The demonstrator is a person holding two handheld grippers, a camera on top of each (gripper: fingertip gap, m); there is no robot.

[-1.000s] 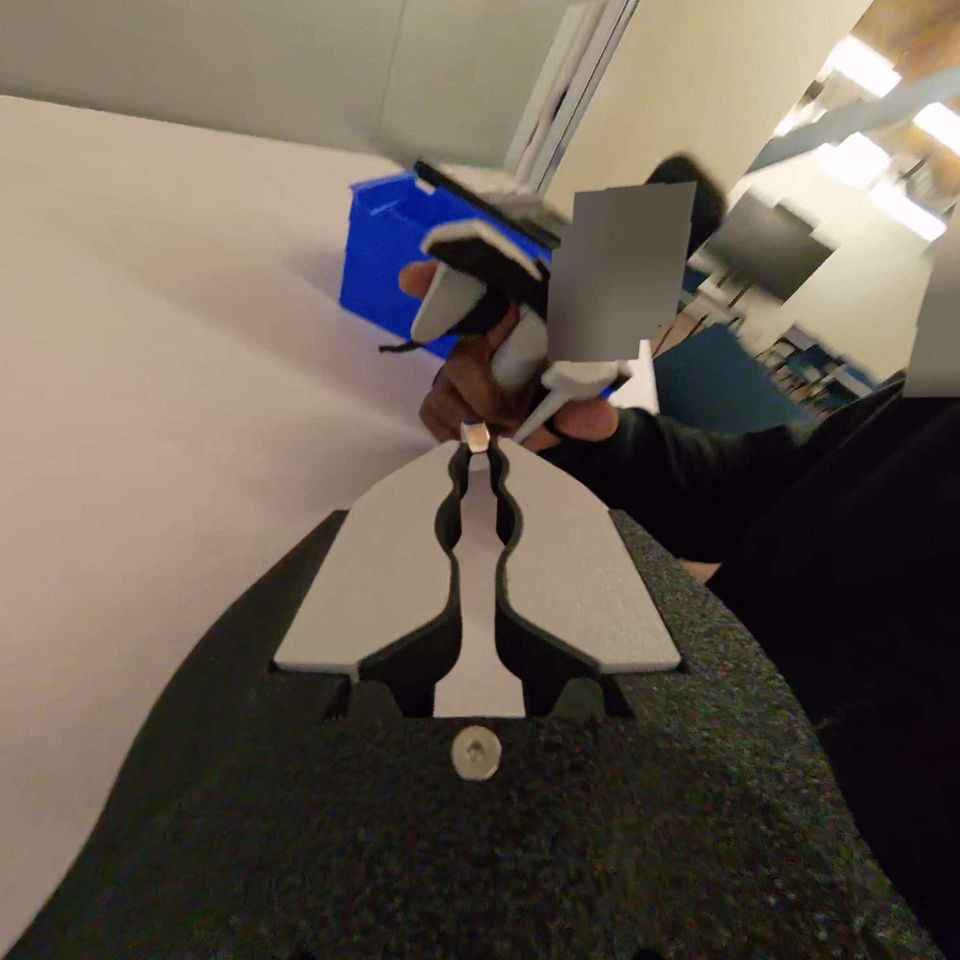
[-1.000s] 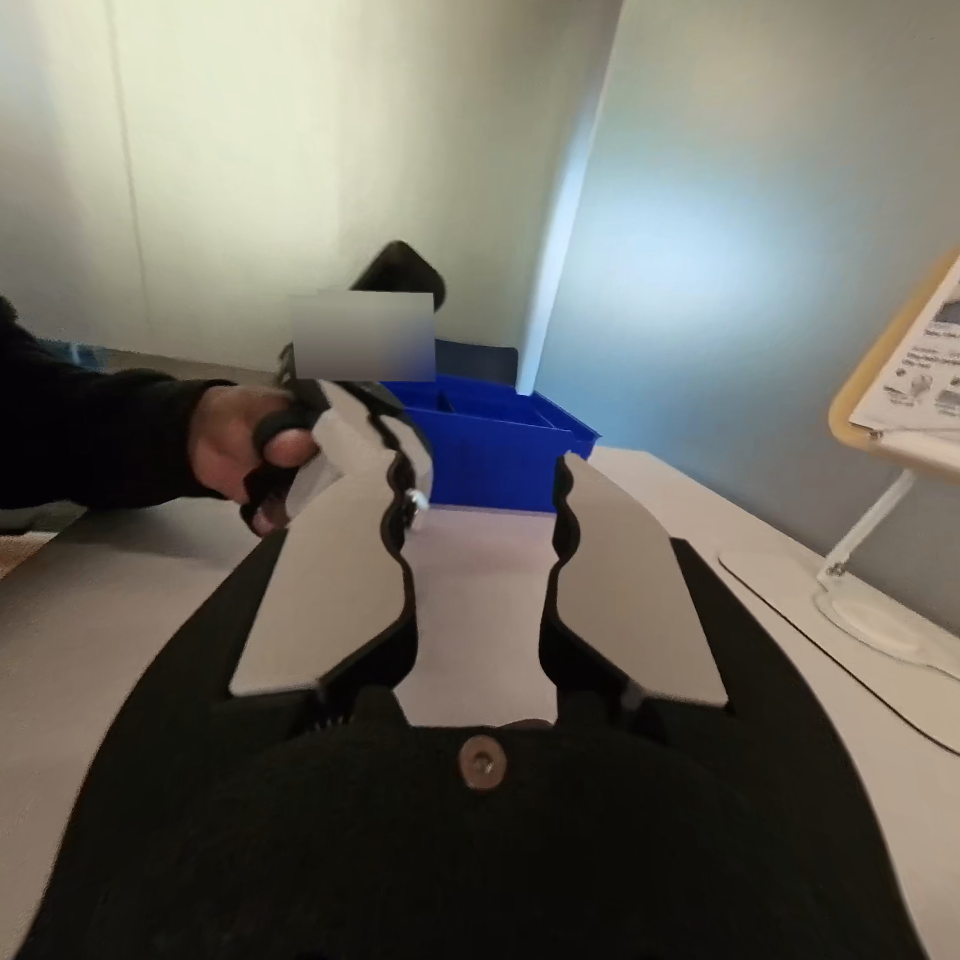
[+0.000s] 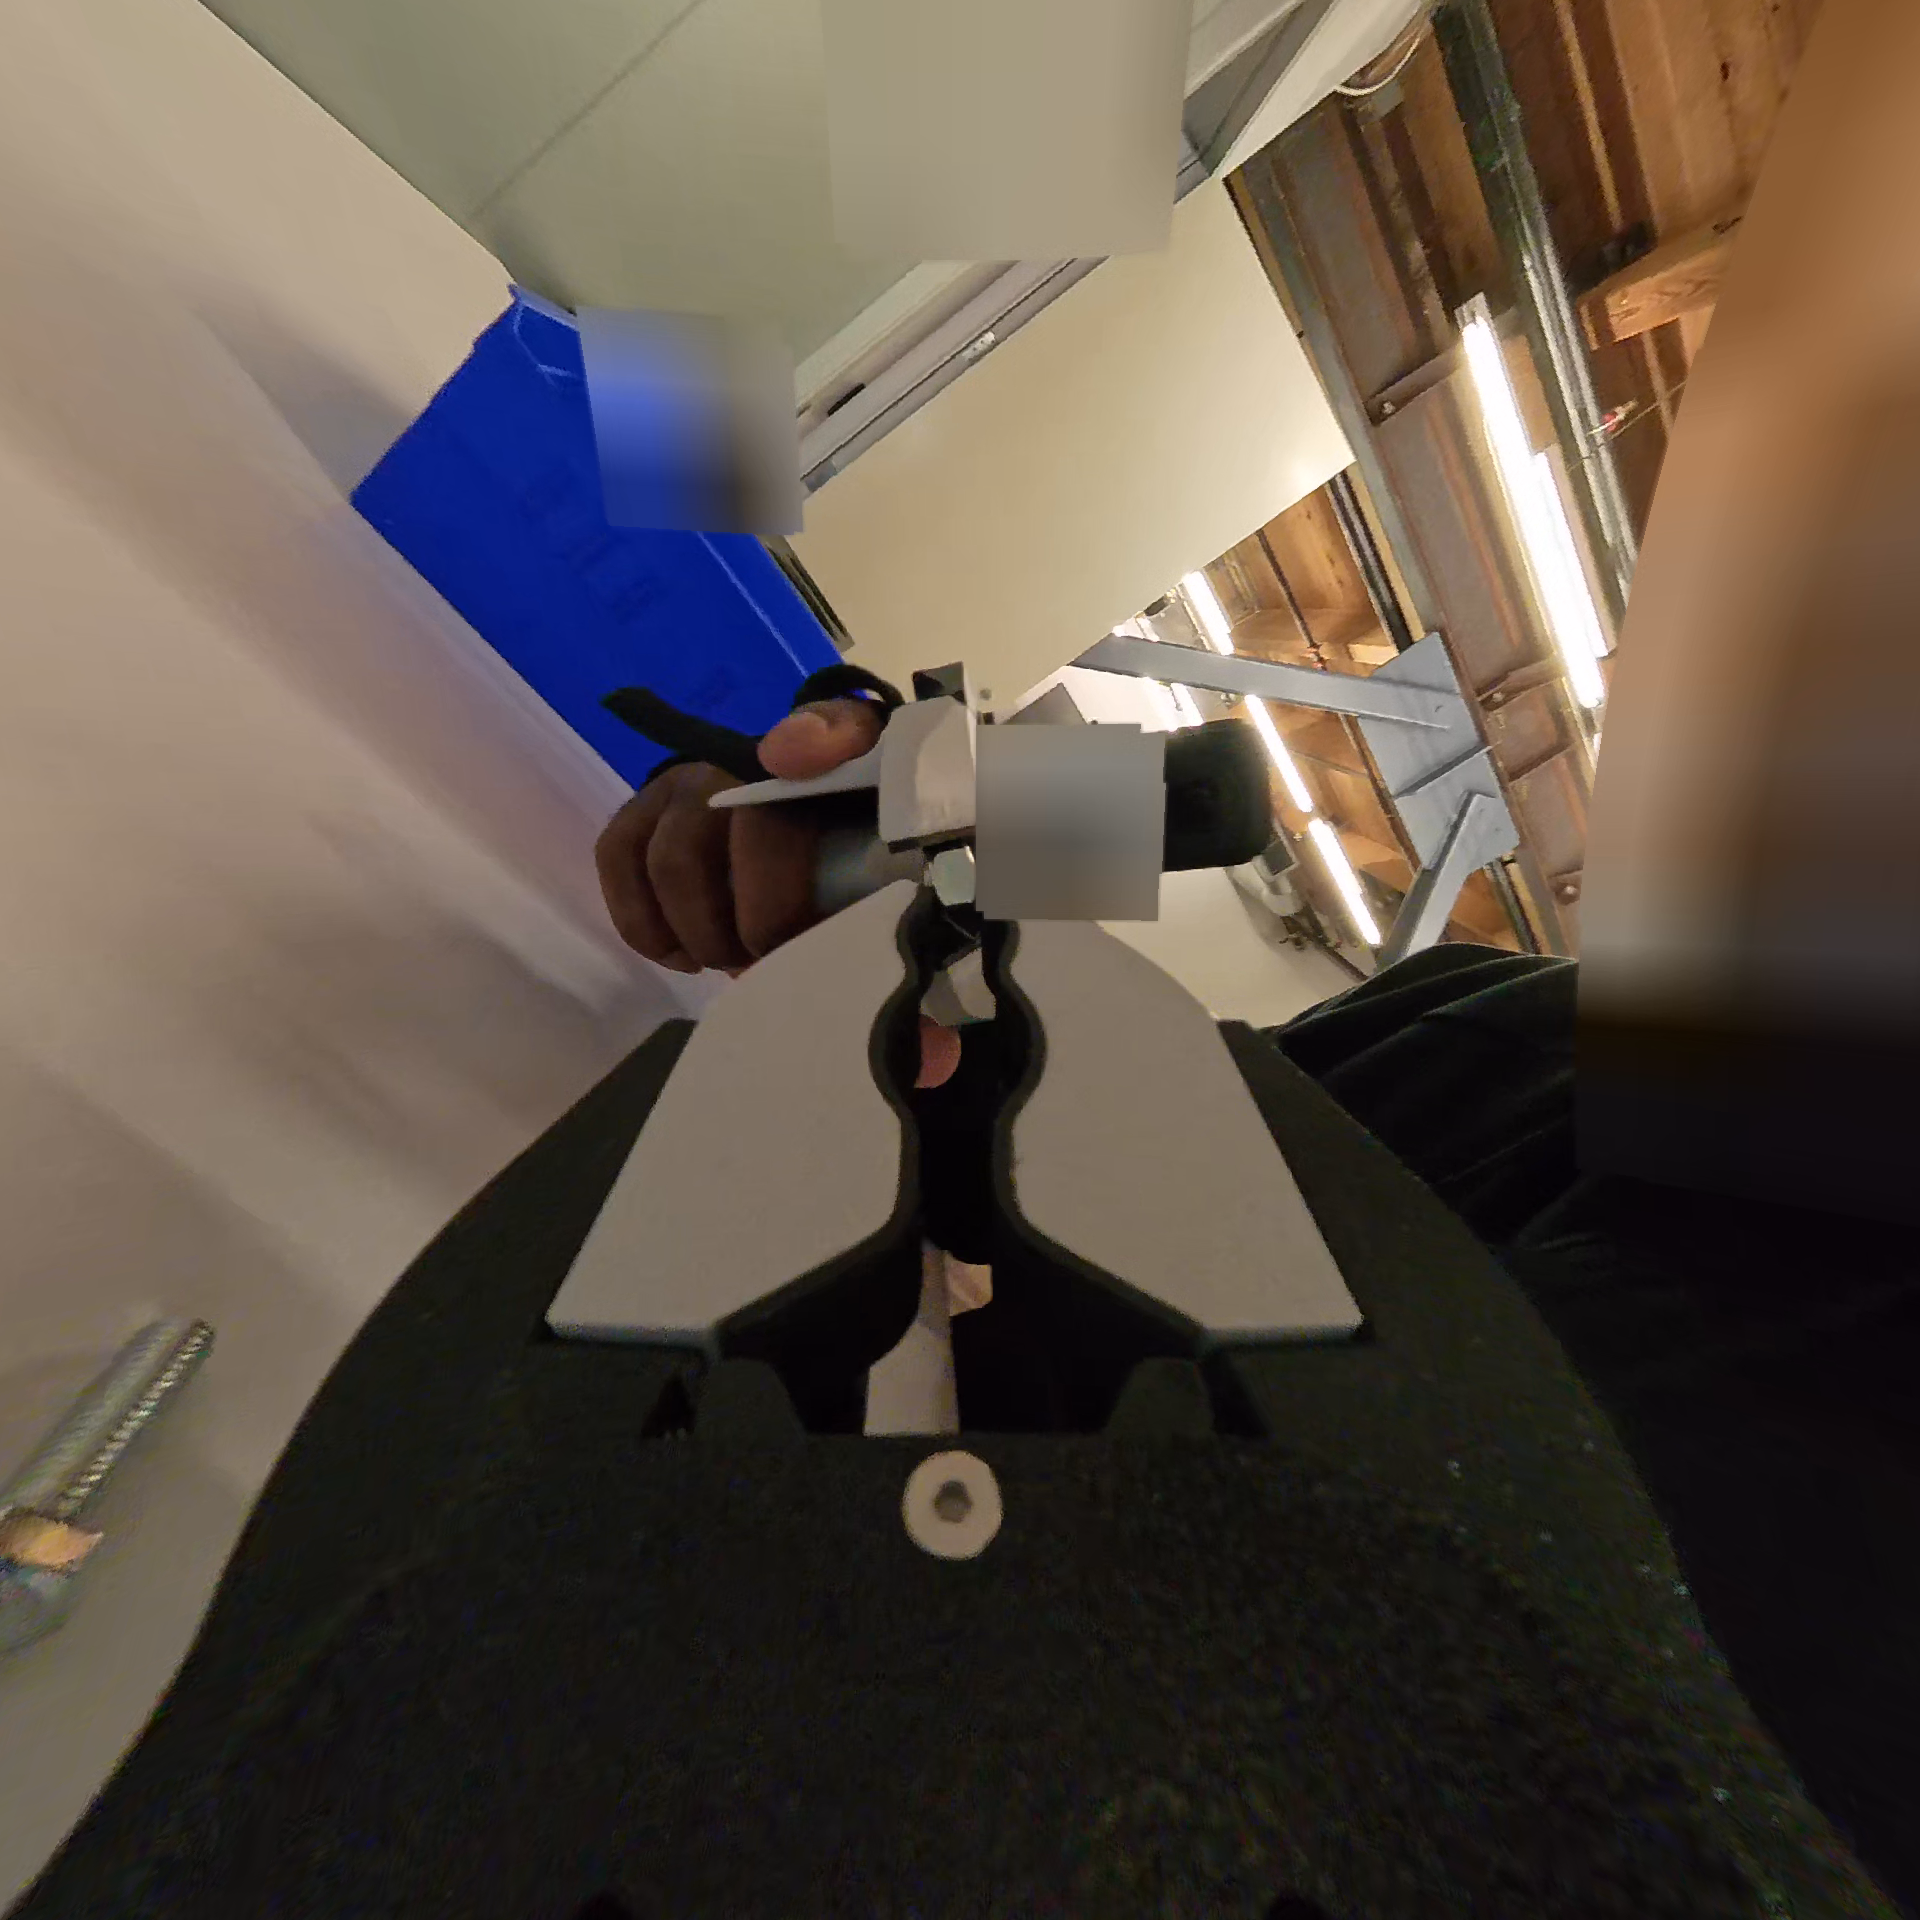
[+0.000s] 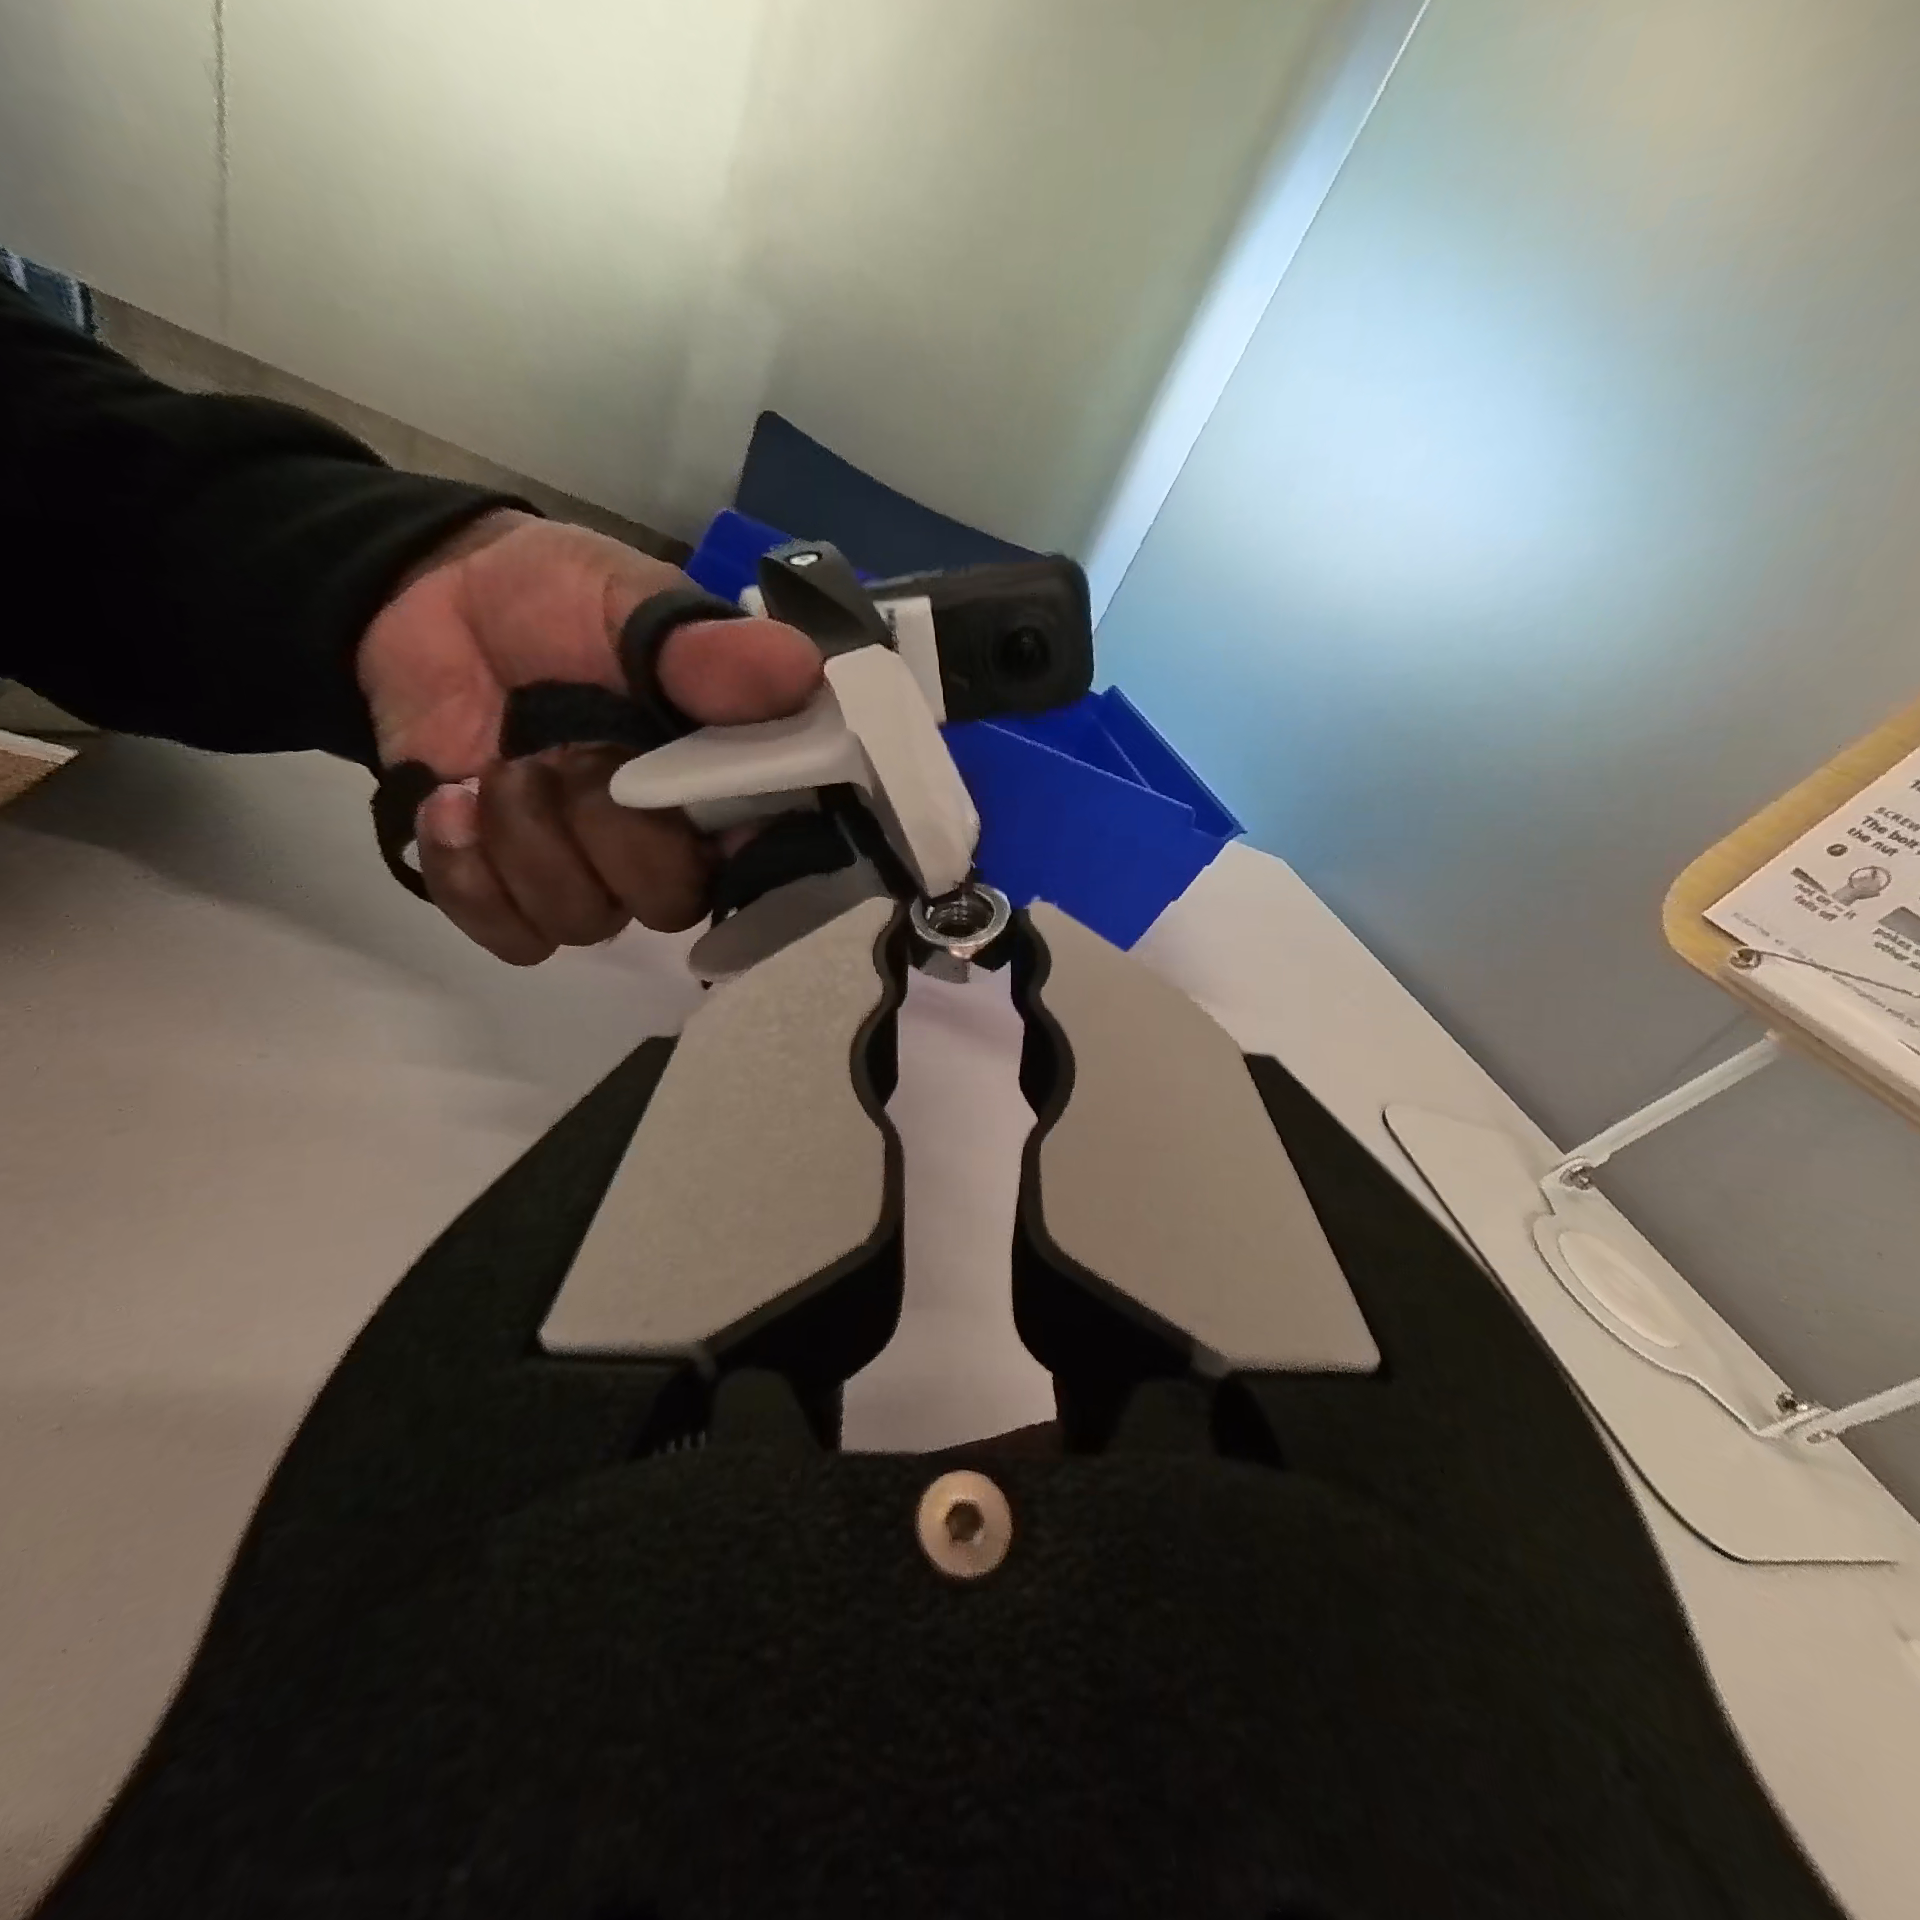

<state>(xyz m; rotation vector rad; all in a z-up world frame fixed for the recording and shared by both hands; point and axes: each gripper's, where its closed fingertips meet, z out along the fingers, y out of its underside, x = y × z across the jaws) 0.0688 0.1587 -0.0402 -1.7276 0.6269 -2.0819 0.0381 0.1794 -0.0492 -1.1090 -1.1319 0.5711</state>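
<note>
Metal nut (image 4: 958, 925), one, pinched by both grippers' nearly closed fingers (image 4: 883, 997), beside one blue bin (image 4: 1091, 821)

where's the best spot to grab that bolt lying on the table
Probably the middle of the bolt, on its threaded shank, coming straight down from above with the fingers across its length. It lies flat on the table, long and narrow, so its two sides are free. The wider hex head looks blurred and sits at the picture's edge.

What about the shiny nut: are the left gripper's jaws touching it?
Touching. The right wrist view shows the jaws of the left gripper meeting the nut from above; the left wrist view shows it pinched between them.
</note>
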